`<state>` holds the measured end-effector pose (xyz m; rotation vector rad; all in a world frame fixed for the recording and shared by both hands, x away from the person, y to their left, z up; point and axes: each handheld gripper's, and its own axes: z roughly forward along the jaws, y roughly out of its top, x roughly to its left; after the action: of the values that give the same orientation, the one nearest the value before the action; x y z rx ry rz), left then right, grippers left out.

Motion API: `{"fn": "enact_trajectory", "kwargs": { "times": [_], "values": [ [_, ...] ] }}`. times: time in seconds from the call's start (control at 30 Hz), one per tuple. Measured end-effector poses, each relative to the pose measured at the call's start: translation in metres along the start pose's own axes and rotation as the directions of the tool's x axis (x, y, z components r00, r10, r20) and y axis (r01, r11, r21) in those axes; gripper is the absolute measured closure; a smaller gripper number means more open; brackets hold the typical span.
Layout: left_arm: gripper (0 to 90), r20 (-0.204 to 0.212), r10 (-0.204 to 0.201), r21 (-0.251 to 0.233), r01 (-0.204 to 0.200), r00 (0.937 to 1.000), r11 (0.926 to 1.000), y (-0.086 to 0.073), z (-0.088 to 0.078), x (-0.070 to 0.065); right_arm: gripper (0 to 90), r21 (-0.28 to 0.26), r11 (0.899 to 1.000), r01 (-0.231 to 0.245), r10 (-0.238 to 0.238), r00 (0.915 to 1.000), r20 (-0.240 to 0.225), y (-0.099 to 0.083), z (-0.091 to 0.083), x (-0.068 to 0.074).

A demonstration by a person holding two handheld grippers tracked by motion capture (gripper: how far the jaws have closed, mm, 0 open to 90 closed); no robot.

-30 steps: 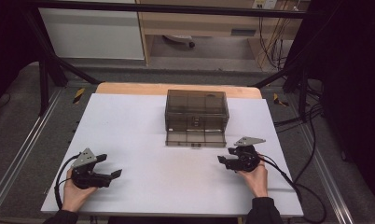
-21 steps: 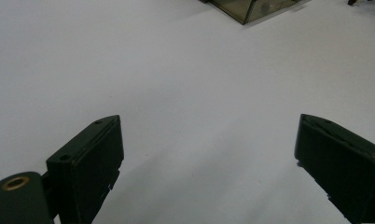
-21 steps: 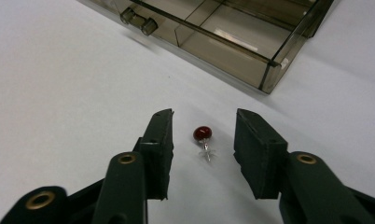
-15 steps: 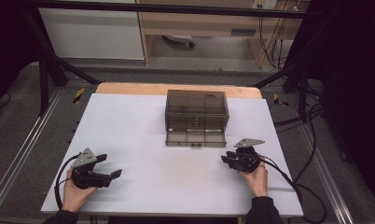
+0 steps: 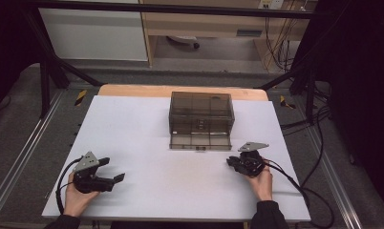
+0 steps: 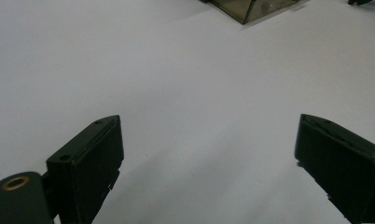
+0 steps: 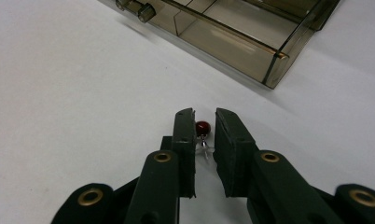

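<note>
**A:** Red-beaded pin: where was it, and which of your fingers had it?

**B:** Going from my left: my left gripper rested low on the bench, its fingers wide apart with nothing but bare white surface between them. In the middle stood the smoky plastic box, and its drawer was pulled out toward me. My right gripper sat just in front of the drawer's right corner. Its fingers had just been closing and were narrow, with the pin between them. The red bead was against one pad and the silver stem hung below it.

**A:** Was it a firm hold?

**B:** I judged it pinched, but barely. A sliver of gap showed beside the bead, so the grip was probably on the stem.

**A:** So how would you have done the step well?

**B:** I'd have kept the squeeze steady and lifted straight up, slowly. I wouldn't have twisted, since something that small could pivot or slip. Then a short carry over the drawer's front wall, and I'd let go low inside a compartment.
</note>
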<state>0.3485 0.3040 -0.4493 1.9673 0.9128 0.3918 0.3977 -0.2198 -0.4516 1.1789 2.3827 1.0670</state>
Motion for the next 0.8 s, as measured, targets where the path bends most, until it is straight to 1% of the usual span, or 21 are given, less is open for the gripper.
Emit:
{"fn": "enact_trajectory", "kwargs": {
  "times": [0.13,0.67,0.8],
  "values": [
    [8.0,0.000,0.001,0.000,-0.001,1.0000,1.0000,0.0000,-0.0003,0.0003,80.5,0.005,1.000,0.007,-0.007,1.0000,0.003,-0.0006,0.0013,0.0001],
    [8.0,-0.001,0.002,-0.001,-0.002,1.0000,1.0000,0.0001,-0.0007,0.0004,82.2,0.002,1.000,0.007,-0.007,1.0000,0.007,-0.0006,0.0001,0.0007],
    [8.0,-0.001,0.002,-0.001,-0.002,1.0000,1.0000,0.0002,-0.0006,0.0003,82.3,-0.011,1.000,0.005,-0.005,1.0000,0.006,0.0004,-0.0025,0.0008]
  ]
}}
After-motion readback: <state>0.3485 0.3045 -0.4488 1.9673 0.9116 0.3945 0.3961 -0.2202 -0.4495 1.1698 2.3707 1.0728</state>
